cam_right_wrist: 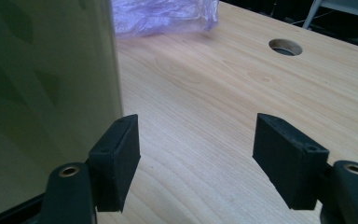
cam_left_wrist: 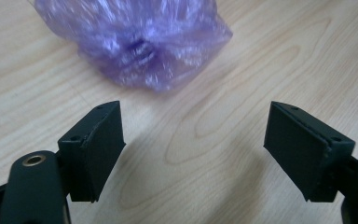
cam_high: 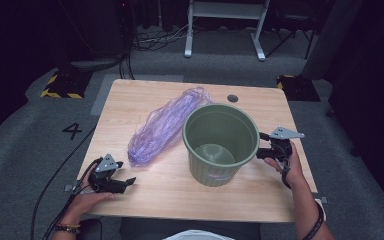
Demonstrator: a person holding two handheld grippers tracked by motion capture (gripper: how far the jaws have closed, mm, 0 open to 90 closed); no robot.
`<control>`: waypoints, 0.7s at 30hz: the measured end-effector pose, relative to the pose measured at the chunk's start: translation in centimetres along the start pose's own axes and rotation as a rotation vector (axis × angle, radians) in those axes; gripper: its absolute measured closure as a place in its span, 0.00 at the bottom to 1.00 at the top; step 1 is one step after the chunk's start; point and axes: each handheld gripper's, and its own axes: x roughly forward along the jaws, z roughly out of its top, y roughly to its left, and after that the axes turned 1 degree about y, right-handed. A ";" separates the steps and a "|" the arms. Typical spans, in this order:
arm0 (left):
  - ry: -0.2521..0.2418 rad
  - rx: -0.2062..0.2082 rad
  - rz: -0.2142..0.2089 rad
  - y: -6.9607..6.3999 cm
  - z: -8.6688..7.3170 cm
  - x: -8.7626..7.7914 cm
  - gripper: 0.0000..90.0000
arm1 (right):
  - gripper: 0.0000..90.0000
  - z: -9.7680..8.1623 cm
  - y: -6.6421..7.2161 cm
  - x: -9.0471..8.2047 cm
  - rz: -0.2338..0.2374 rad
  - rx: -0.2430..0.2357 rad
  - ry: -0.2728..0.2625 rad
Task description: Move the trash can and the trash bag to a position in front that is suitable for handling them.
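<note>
A pale wooden tabletop (cam_high: pixel 160 187) carried a green bin (cam_high: pixel 220 143) standing upright just right of centre. A crumpled purple plastic bag (cam_high: pixel 166 125) lay stretched from about seven o'clock to one o'clock, its upper end just beside the bin's rim at eleven o'clock of the bin. A round cable hole (cam_high: pixel 232 98) sat in the tabletop at twelve o'clock.

The left hand-held gripper (cam_high: pixel 125 183) sat low over the tabletop at about eight o'clock. Its jaws were spread with only bare wood between them. In the left gripper view the bag's near end (cam_left_wrist: pixel 135 42) lay ahead at twelve o'clock, apart from the jaws.

The right hand-held gripper (cam_high: pixel 261 146) was at three o'clock of the bin, just beside its wall. Its jaws were spread and held nothing. In the right gripper view the bin's wall (cam_right_wrist: pixel 42 93) rose close at nine o'clock.
</note>
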 end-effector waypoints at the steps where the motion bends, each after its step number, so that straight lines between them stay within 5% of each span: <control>1: -0.019 -0.002 0.005 0.0 0.2 -0.2 0.22 | 0.35 -0.1 0.1 0.0 0.007 -0.001 0.004; 5: -0.048 0.046 0.058 -0.3 1.6 -0.6 0.22 | 0.34 -0.7 0.6 0.2 0.029 -0.030 0.038; 9: -0.051 0.105 0.039 -0.7 3.1 -0.1 0.22 | 0.33 -1.5 1.1 0.0 0.054 -0.055 0.062; 21: 0.055 0.149 0.031 0.4 5.8 4.6 0.53 | 0.32 -4.1 2.8 -2.0 0.102 -0.066 0.123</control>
